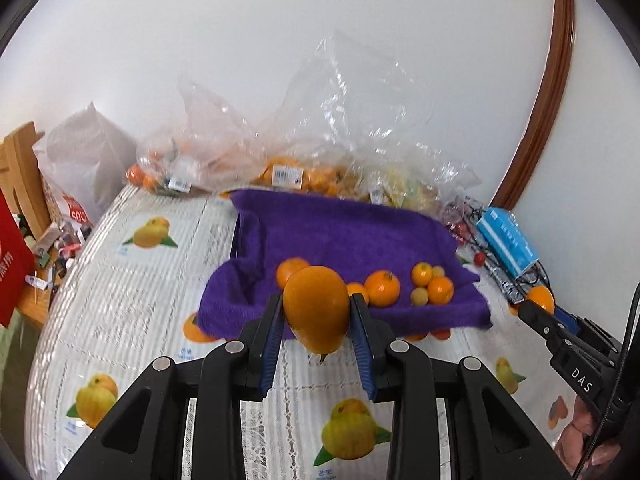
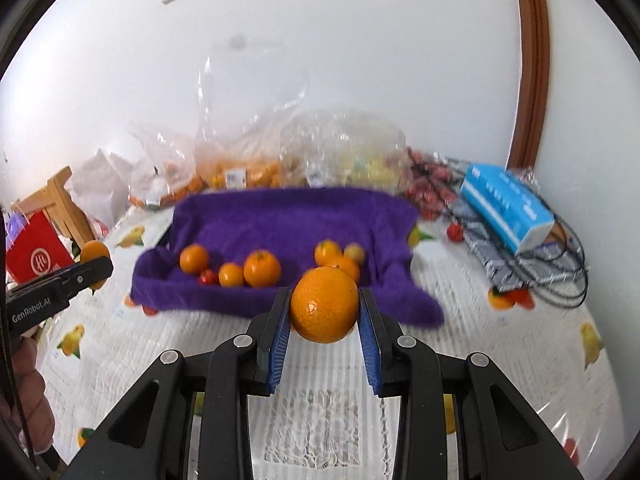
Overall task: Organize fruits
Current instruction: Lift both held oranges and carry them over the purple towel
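My left gripper point(image 1: 316, 312) is shut on an oval orange fruit point(image 1: 316, 312) and holds it above the table, just in front of the purple-towel-lined tray point(image 1: 344, 228). My right gripper point(image 2: 325, 312) is shut on a round orange point(image 2: 325, 310), also in front of the tray point(image 2: 288, 216). Several oranges point(image 2: 262, 268) and smaller yellow and red fruits lie inside the tray. The right gripper also shows at the right edge of the left wrist view point(image 1: 536, 312), and the left gripper at the left edge of the right wrist view point(image 2: 96, 268).
Clear plastic bags of fruit point(image 1: 288, 172) lie against the wall behind the tray. A blue box point(image 2: 506, 204) and black cables sit at the right. A red bag point(image 2: 36, 256) and a wooden chair point(image 2: 60, 196) stand at the left. The tablecloth point(image 1: 132, 300) is printed with fruit.
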The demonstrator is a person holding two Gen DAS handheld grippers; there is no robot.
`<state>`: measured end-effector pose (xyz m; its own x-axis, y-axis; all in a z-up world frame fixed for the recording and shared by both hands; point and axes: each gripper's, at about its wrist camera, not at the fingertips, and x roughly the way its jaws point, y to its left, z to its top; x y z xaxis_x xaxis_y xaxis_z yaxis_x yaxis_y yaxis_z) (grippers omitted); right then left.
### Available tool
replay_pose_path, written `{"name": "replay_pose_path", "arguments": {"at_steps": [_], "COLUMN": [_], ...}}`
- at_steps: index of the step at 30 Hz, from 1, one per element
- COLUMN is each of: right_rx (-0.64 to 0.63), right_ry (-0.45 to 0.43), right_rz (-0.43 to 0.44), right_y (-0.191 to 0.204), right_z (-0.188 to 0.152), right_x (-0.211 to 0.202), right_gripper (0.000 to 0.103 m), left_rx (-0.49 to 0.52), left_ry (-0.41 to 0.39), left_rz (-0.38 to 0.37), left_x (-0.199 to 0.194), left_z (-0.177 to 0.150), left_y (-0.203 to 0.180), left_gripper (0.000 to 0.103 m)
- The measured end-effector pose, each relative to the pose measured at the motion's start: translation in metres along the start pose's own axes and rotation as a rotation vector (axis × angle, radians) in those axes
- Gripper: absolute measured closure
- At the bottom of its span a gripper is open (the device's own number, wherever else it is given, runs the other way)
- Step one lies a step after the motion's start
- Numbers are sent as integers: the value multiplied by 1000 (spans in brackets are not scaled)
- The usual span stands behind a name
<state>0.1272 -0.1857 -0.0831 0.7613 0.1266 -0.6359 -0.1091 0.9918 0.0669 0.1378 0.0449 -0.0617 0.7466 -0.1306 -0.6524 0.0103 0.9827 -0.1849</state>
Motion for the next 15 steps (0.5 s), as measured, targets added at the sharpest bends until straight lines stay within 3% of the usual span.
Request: {"name": "replay_pose_path", "arguments": {"at_steps": [15], "right_rx": [-1], "right_ry": [-59], "right_rz": [14], "right_y": [5], "right_z": [36], "right_x": [-15], "right_gripper": [70], "left_rx": [15], "left_ry": [-10], "left_rz": [6], "left_x": [-2], "left_z": [23], "left_y": [-7], "left_gripper": [72]}}
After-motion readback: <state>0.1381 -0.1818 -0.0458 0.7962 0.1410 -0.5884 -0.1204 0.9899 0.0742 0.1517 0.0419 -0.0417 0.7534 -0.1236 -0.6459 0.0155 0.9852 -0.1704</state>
